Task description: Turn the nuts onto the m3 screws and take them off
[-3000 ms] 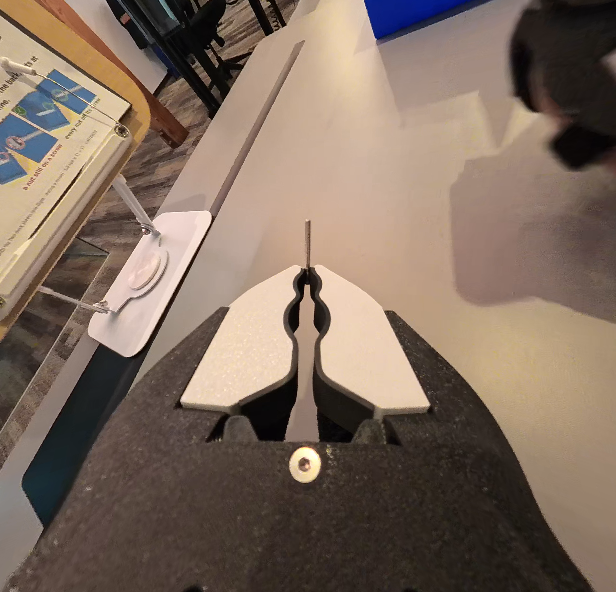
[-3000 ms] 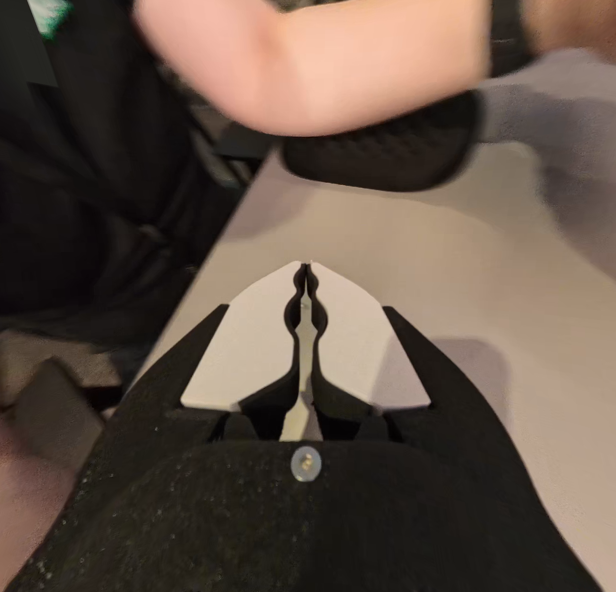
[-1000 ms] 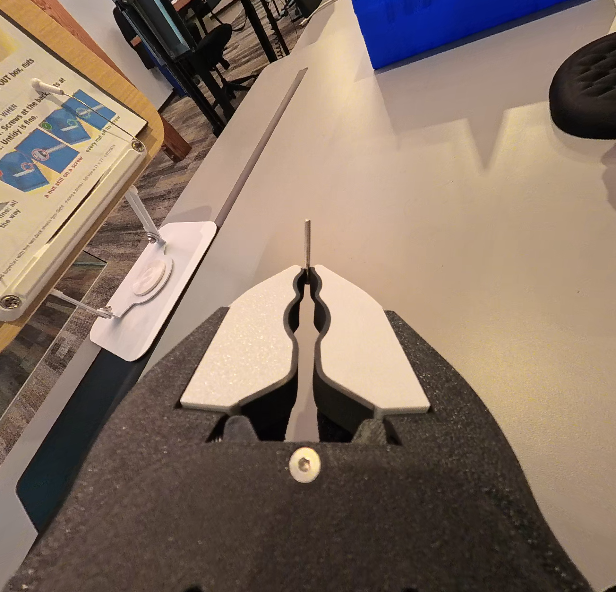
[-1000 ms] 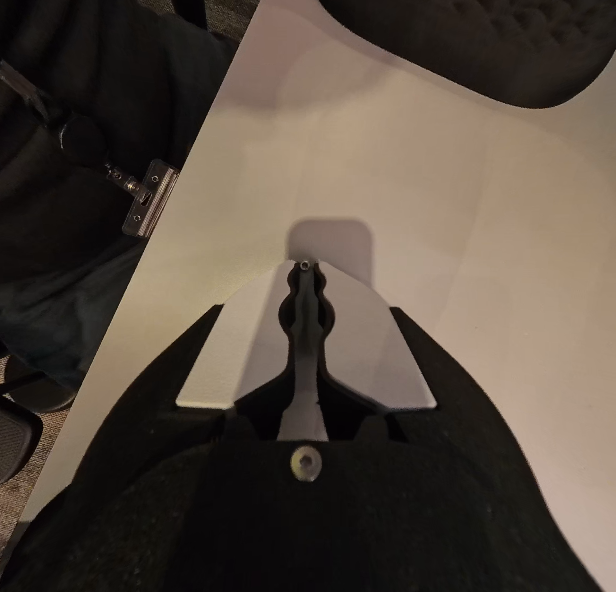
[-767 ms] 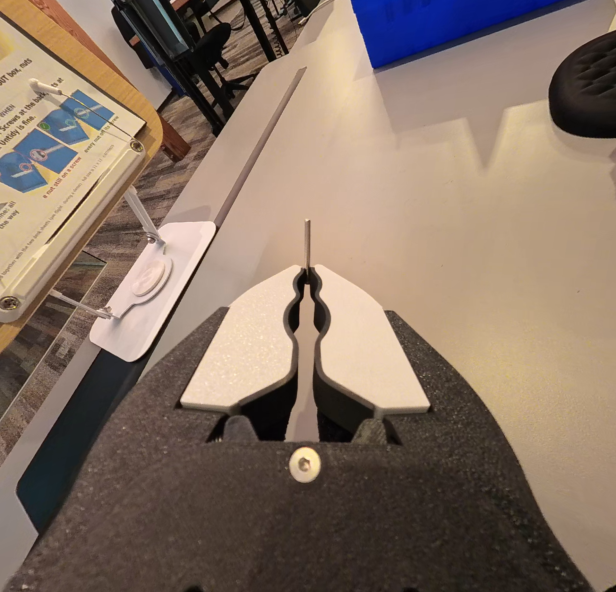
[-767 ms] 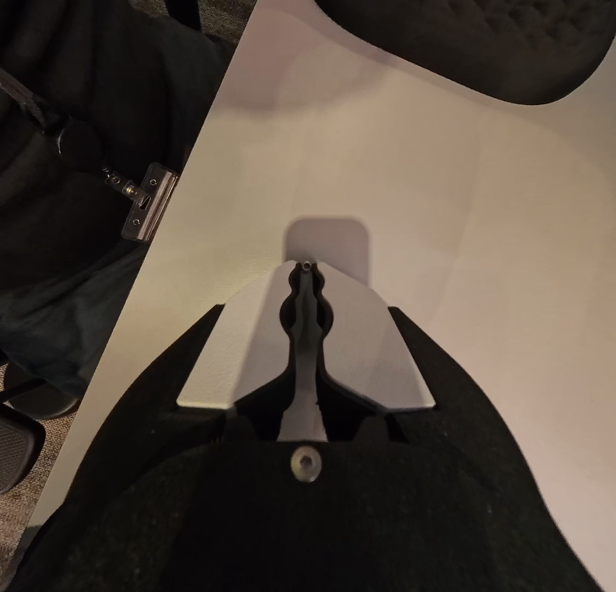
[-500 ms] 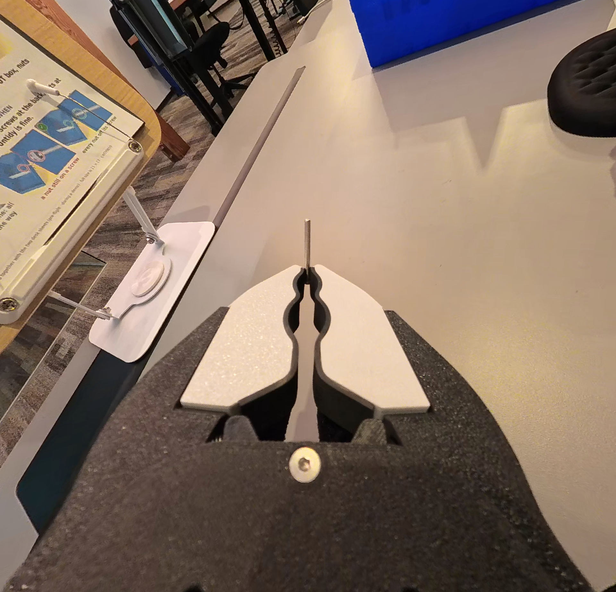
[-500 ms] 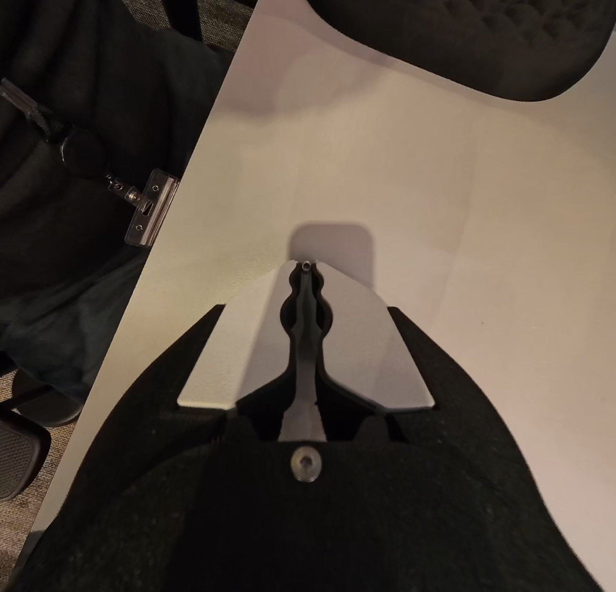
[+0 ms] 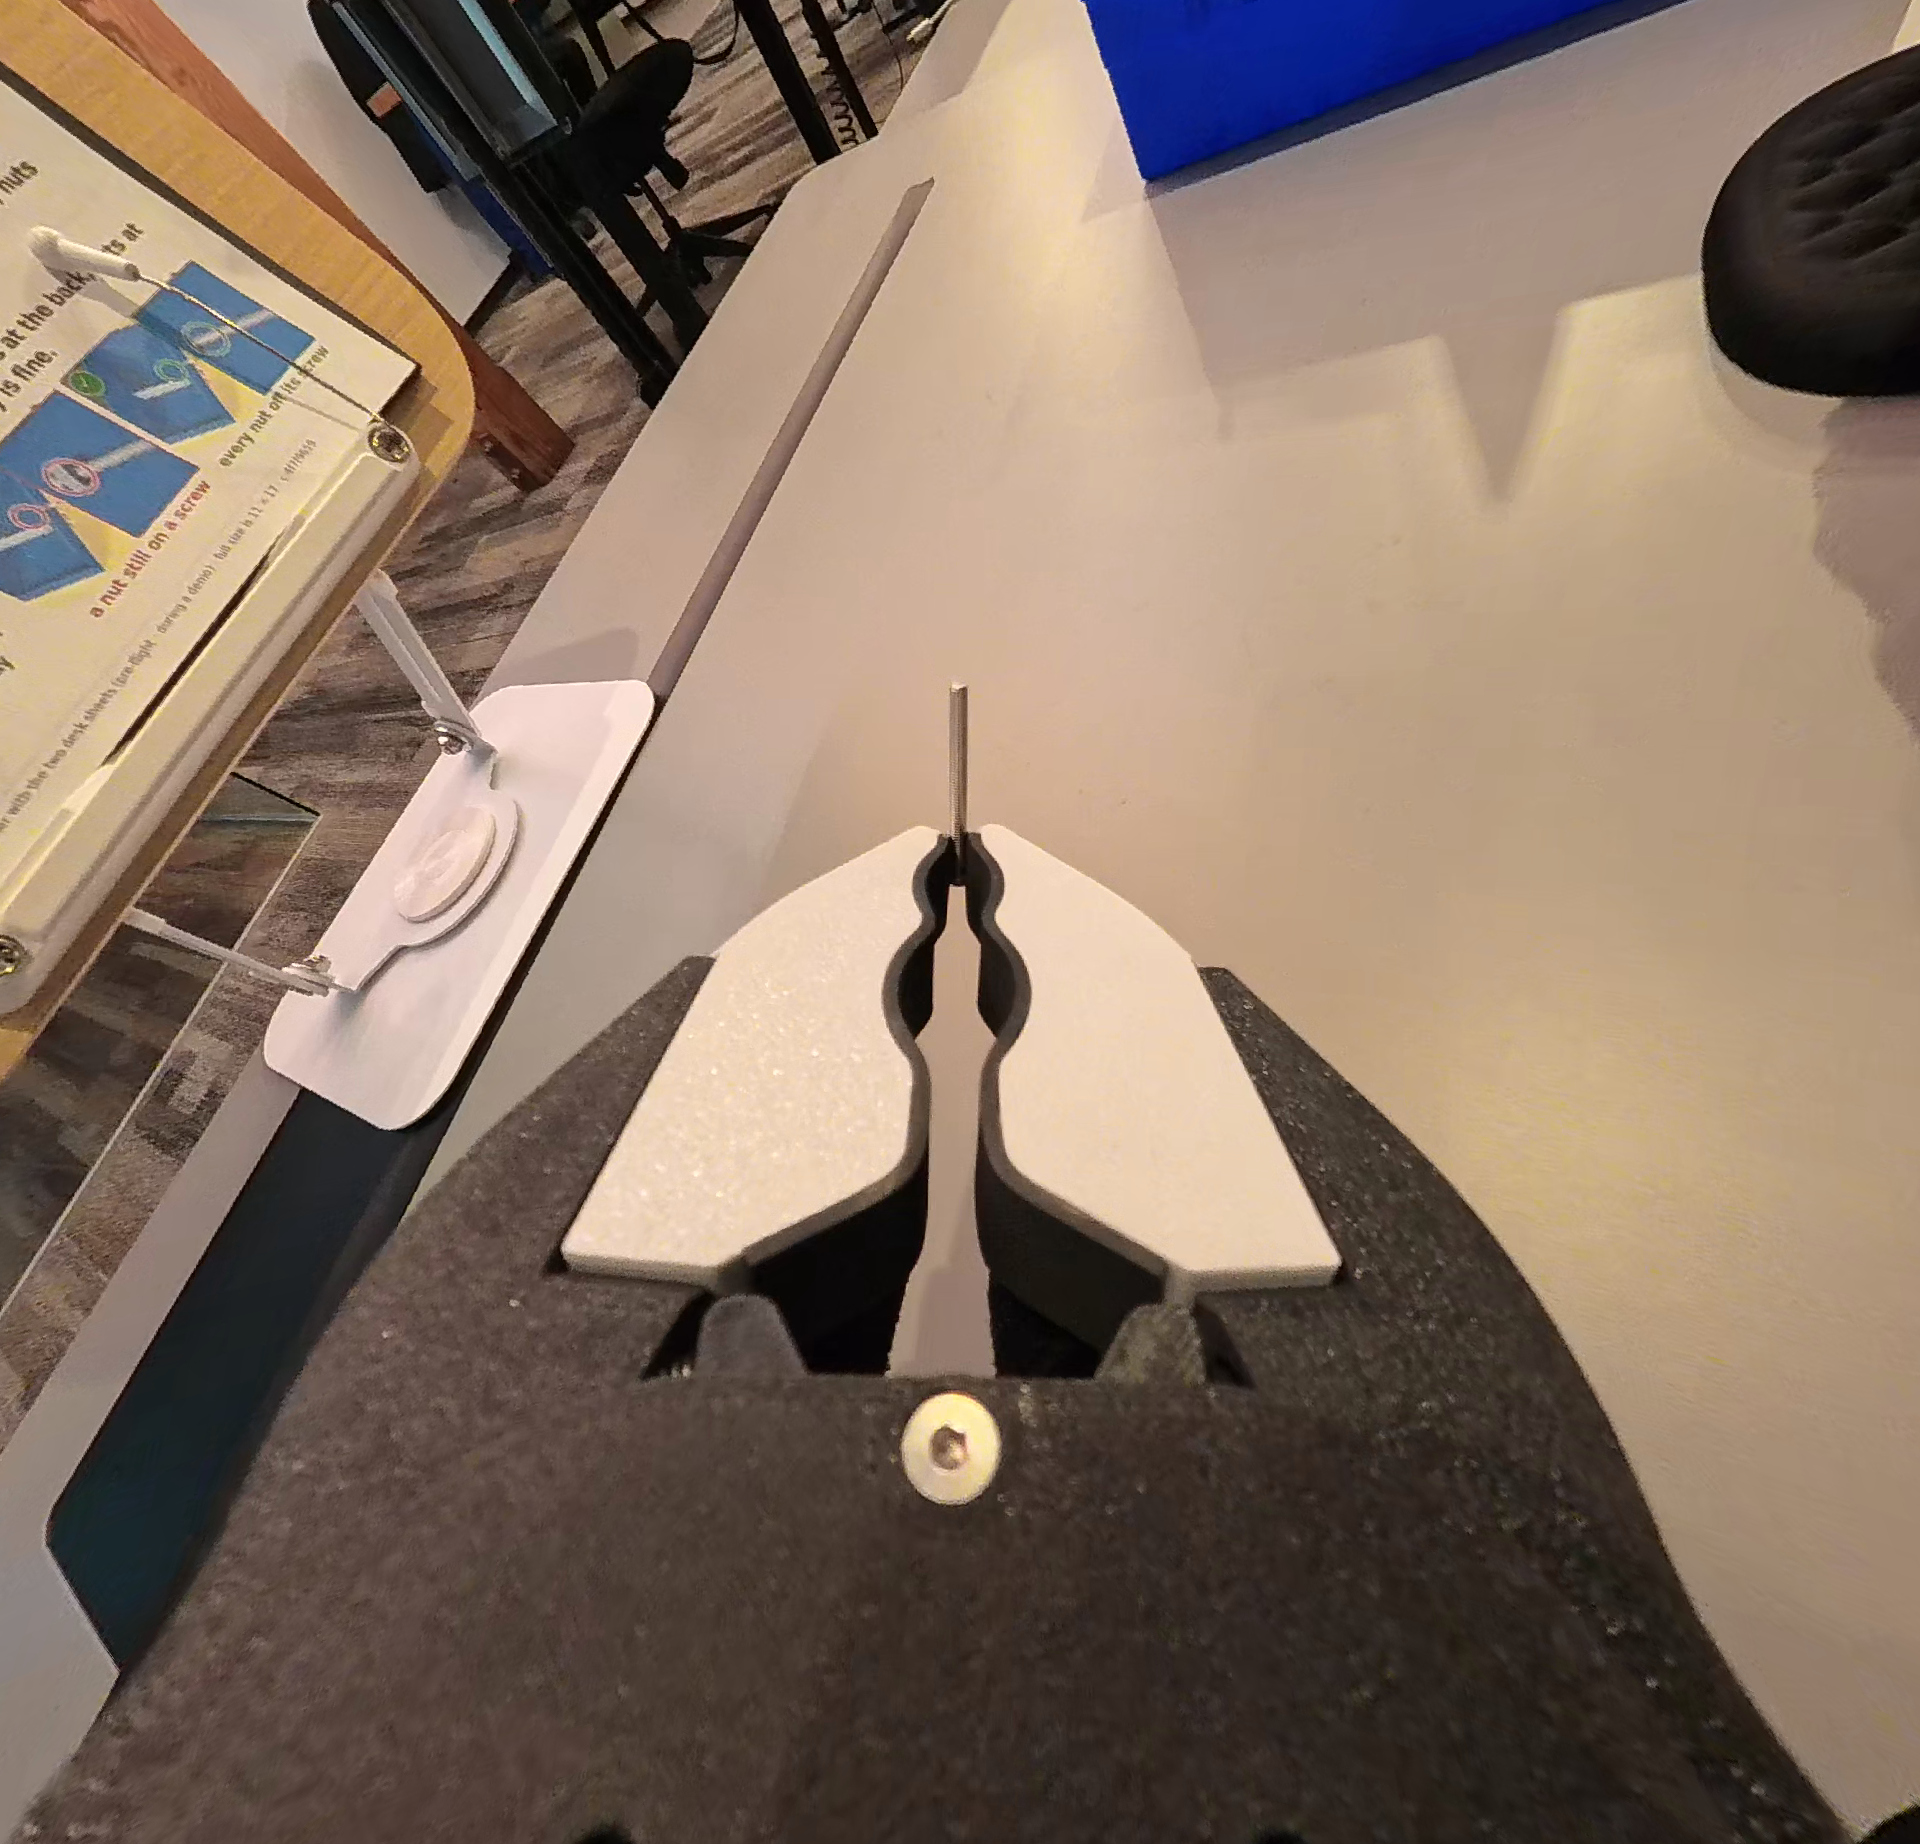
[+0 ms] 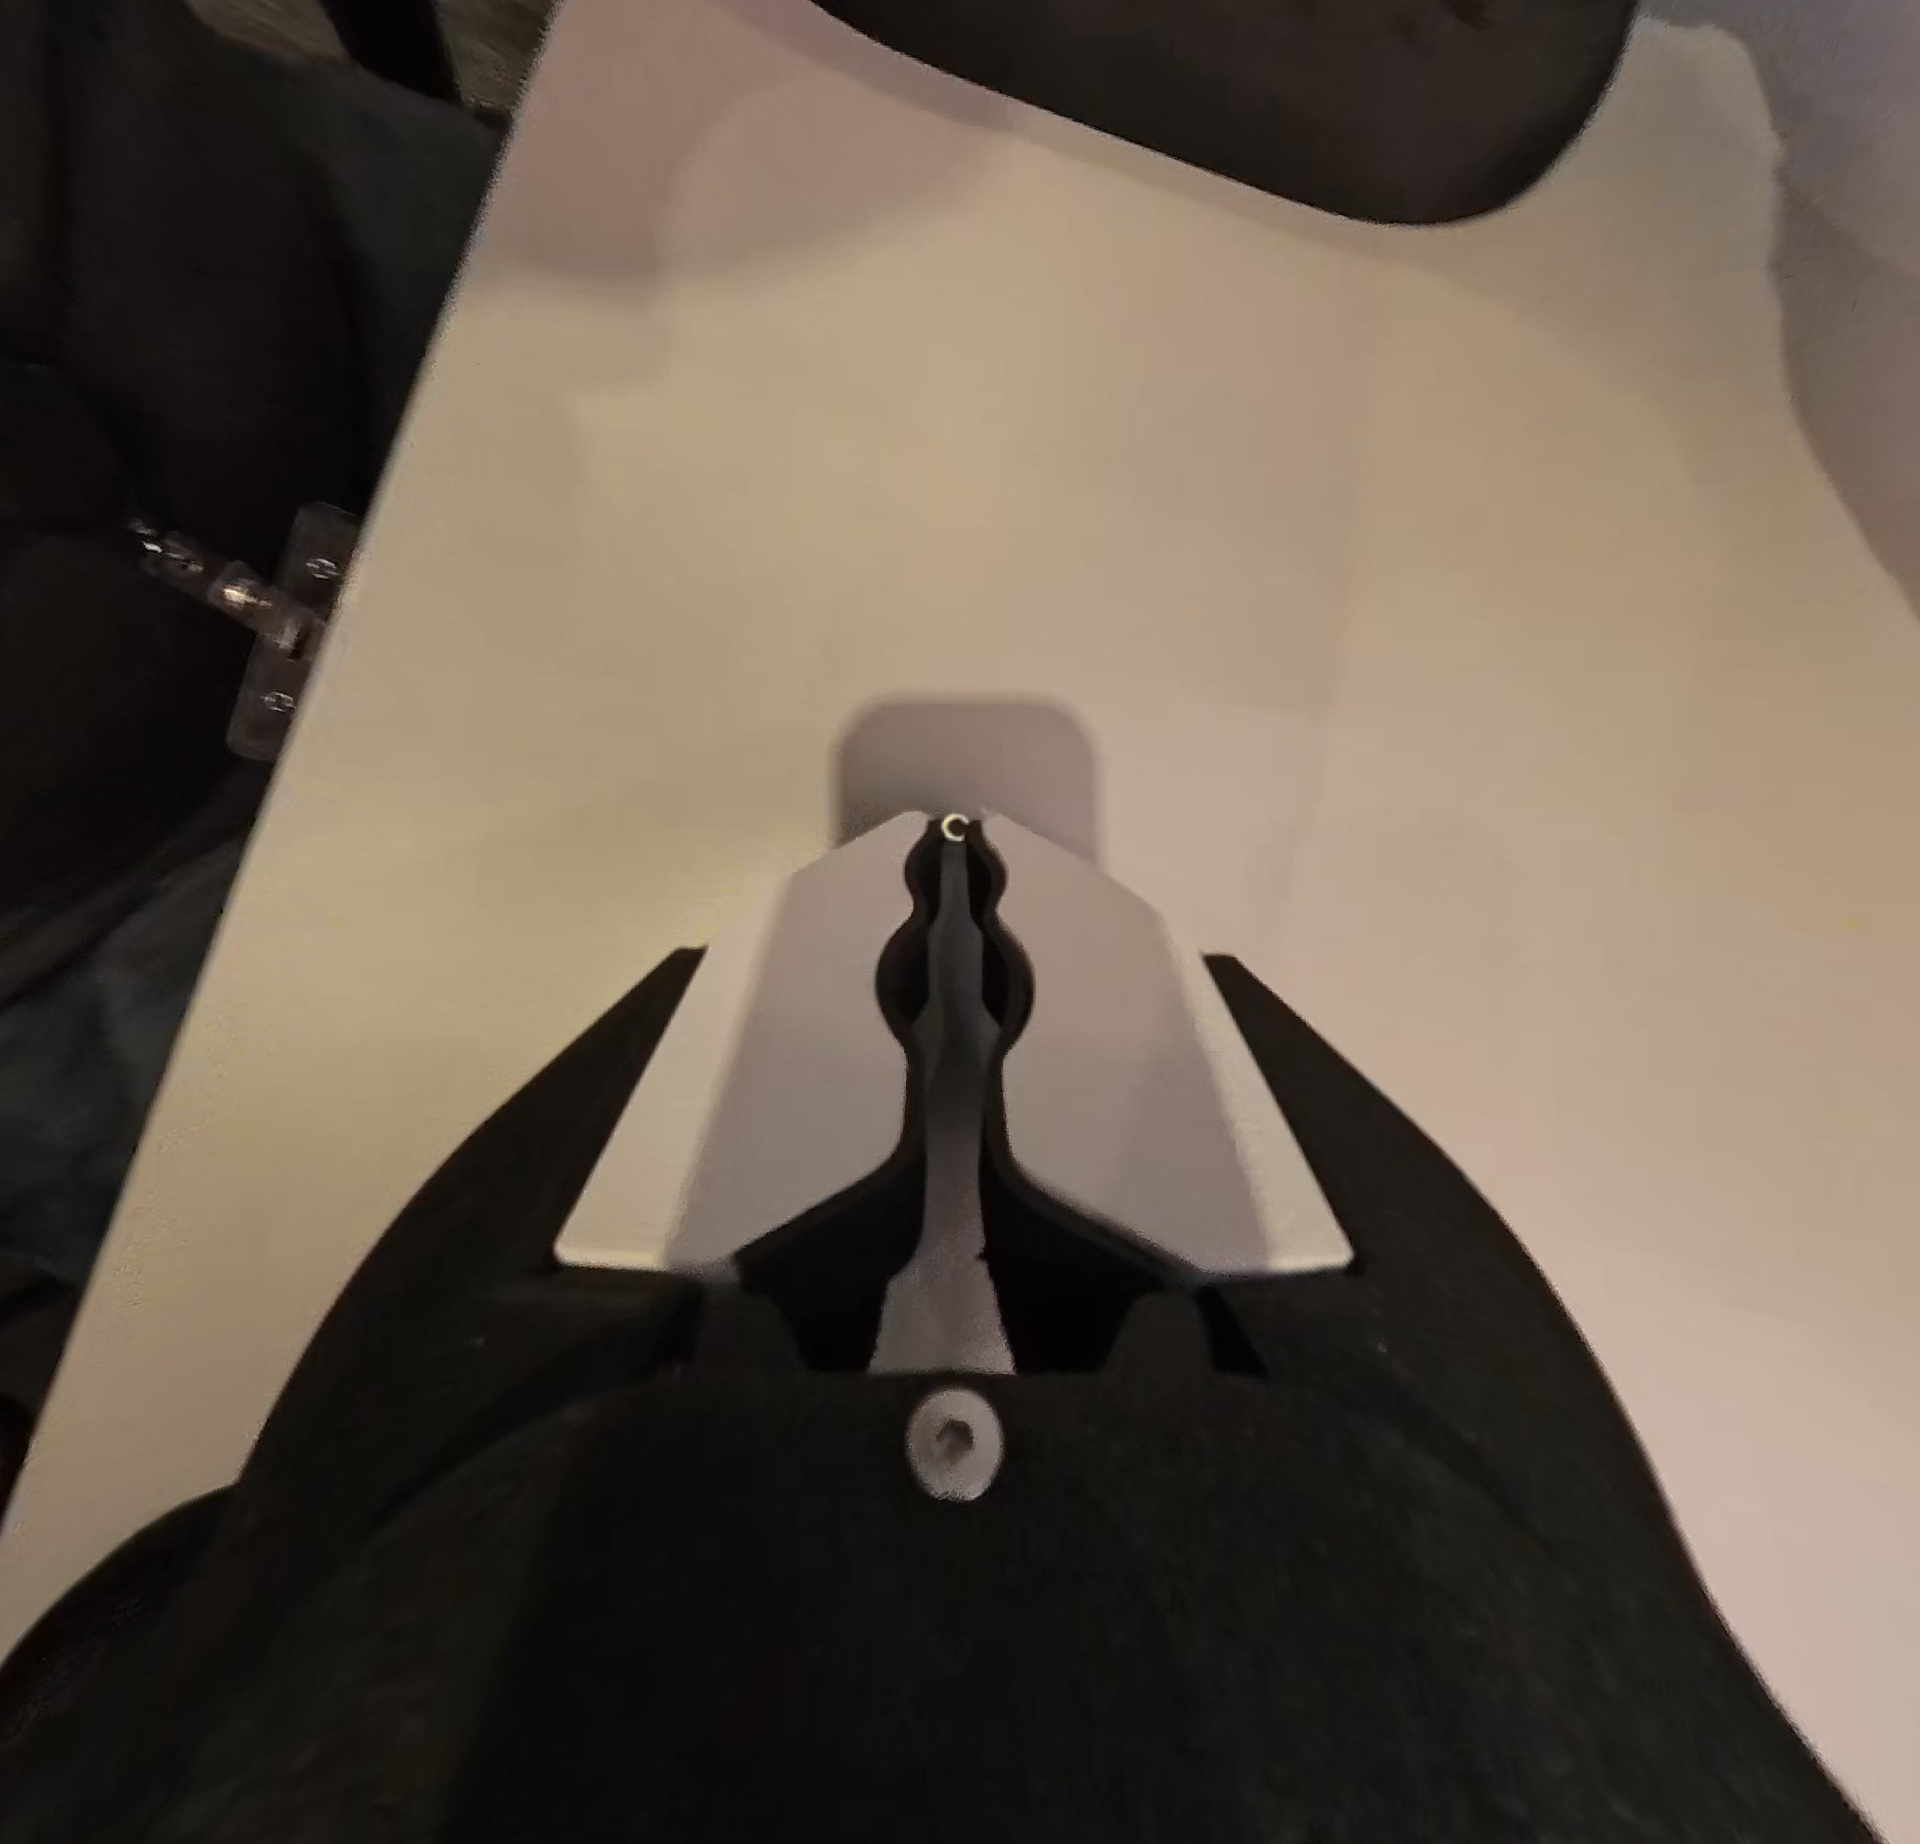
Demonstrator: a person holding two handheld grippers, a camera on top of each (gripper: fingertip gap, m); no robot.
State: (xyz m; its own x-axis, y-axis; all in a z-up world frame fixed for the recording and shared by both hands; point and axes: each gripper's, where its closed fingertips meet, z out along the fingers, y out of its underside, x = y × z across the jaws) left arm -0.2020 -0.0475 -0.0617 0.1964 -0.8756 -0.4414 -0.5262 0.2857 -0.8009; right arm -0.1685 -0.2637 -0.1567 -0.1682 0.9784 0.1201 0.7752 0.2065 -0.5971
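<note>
Left wrist: blue bin (image 9: 1455, 28) (far), pad (image 9: 1829, 267).

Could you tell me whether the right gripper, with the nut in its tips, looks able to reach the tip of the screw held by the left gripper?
Probably yes. The screw juts free beyond the left gripper, nothing around its tip. The right gripper pinches the nut at its very tip; neither view shows both grippers, so alignment is unclear.

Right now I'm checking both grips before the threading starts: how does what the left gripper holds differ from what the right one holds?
The left gripper pinches a screw; the right gripper pinches a nut. The screw is a long thin rod sticking well past the tips; the nut is a tiny ring barely showing between them. The screw is sharp and well lit; the nut is dim and slightly blurred. Both are metal, held at the very tips of shut grippers above the table.
</note>
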